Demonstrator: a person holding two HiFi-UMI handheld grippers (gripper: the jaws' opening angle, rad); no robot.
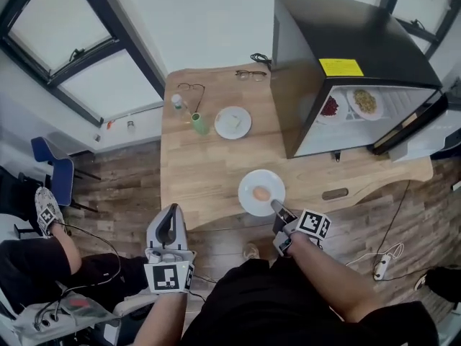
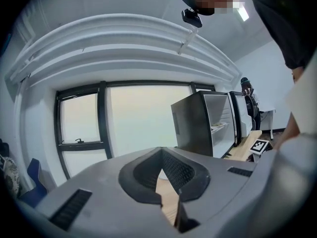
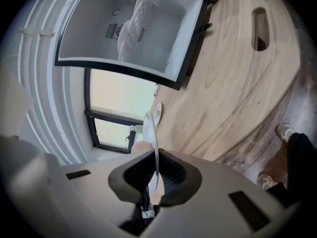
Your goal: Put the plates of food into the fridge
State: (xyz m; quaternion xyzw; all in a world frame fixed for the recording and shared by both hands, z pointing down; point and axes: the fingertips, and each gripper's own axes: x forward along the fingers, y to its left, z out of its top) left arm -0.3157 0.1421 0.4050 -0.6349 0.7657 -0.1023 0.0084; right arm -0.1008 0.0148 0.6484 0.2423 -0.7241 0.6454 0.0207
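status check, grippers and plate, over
left gripper shut, empty. right gripper shut on plate rim. fridge open, nothing seen between plate and fridge.

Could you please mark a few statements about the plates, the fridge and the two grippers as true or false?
1. The right gripper is shut on the rim of the near plate, which carries a round piece of food. True.
2. The fridge is closed and empty. False: its door stands open, and a plate of red food and a plate of yellowish food sit inside.
3. The left gripper holds a plate. False: nothing is between its jaws.
4. A second plate sits on the table next to a green bottle. True.
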